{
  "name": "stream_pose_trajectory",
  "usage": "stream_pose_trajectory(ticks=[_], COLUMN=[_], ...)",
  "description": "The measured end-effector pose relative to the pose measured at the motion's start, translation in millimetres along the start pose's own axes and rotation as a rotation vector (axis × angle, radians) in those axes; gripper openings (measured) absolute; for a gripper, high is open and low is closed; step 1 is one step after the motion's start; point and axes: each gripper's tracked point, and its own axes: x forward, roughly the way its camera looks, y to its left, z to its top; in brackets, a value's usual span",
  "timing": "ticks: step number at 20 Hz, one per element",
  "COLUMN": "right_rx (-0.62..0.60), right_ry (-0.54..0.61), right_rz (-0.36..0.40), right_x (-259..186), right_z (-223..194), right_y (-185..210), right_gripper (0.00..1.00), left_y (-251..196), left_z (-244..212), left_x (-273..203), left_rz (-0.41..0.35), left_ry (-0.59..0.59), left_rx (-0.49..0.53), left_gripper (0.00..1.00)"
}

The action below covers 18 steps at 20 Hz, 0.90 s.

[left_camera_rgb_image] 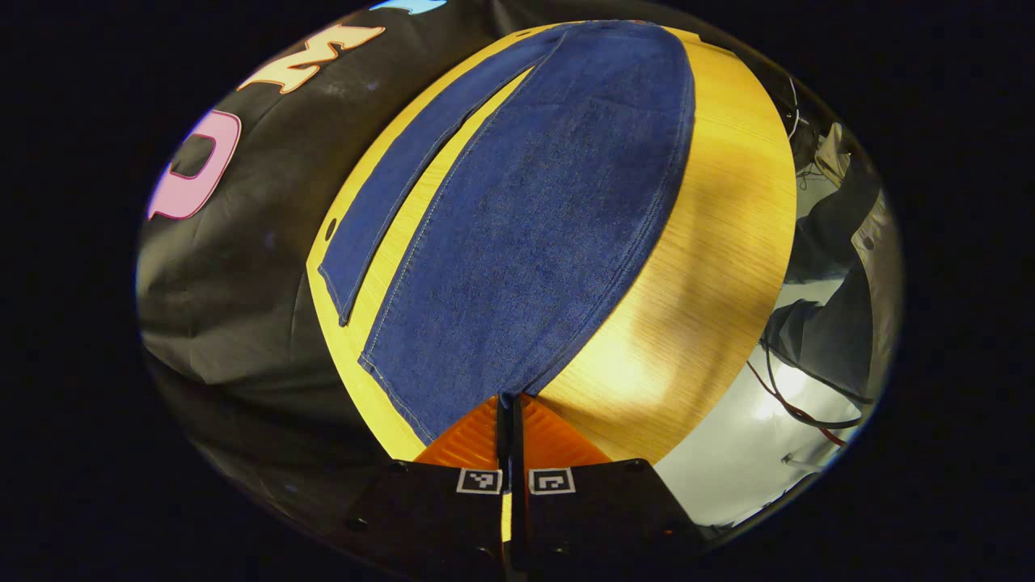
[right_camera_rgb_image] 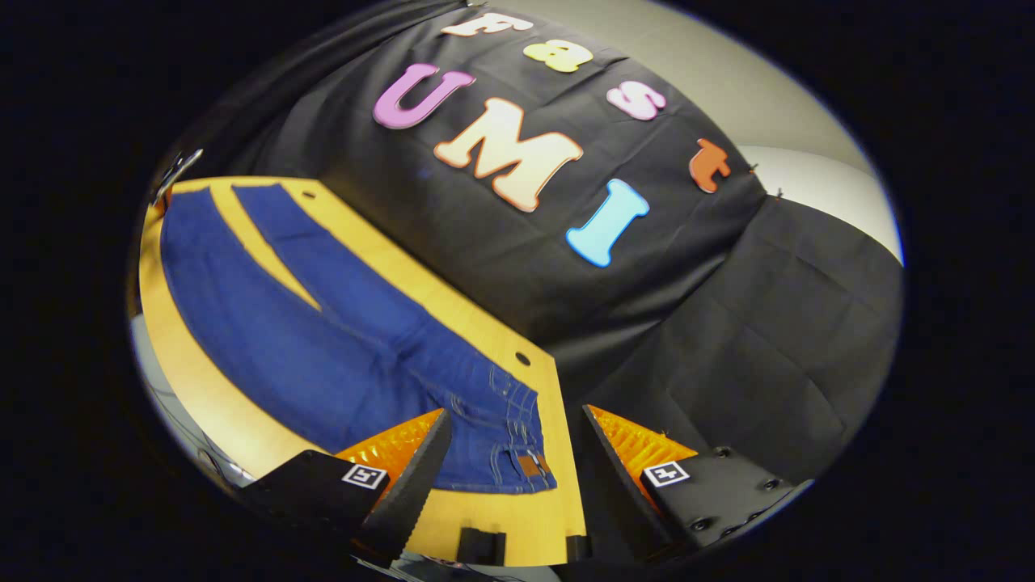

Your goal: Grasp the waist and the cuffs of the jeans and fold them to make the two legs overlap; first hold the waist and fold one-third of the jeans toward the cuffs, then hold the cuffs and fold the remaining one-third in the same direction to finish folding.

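Blue jeans [left_camera_rgb_image: 550, 218] lie flat on the wooden table [left_camera_rgb_image: 711, 267], legs spread in a narrow V. The left gripper [left_camera_rgb_image: 510, 402] sits at the near leg's cuff corner, its orange fingers [left_camera_rgb_image: 473, 440] pressed together where the denim edge runs in between them. The far leg [left_camera_rgb_image: 404, 186] lies apart to the left. In the right gripper view the same jeans [right_camera_rgb_image: 267, 323] stretch away from the waist [right_camera_rgb_image: 517, 453], which has a brown patch. The right gripper [right_camera_rgb_image: 517, 440] hovers over the waistband with its fingers [right_camera_rgb_image: 420, 465] wide apart, holding nothing.
Black booth cloth [right_camera_rgb_image: 728, 323] hangs close behind the table's far edge [right_camera_rgb_image: 453, 311]. Small holes mark the table top [right_camera_rgb_image: 522, 358]. Cables [left_camera_rgb_image: 800, 408] and grey fabric [left_camera_rgb_image: 833, 323] lie on the pale floor off the table's side. Black clamps [right_camera_rgb_image: 480, 546] sit at the table end.
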Motion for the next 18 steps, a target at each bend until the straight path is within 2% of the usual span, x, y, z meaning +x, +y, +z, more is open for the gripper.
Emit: stream_pose_trajectory(ticks=[5,14,17,18], right_rx=[-0.196,-0.476,-0.554,-0.595], right_ry=[0.086,0.126,0.160,0.147], right_rz=[0.123,0.355,0.455,0.464], right_x=[26.5,63.5,70.5,78.4], right_z=[-63.5,-123.2,-142.9,-143.2], right_y=[16.8,67.8,86.1,90.0], right_gripper=[0.99,1.00,1.00,1.00], left_y=[0.9,2.3,2.3,2.9], left_z=[-0.5,-1.8,-0.5,-1.0], left_x=[0.9,1.2,2.3,2.9], left_rz=[-0.001,0.002,0.005,0.006], left_ry=[0.030,0.084,0.093,0.097], left_rx=[-0.008,-0.017,-0.022,-0.024], left_gripper=[0.00,0.00,0.00,0.00])
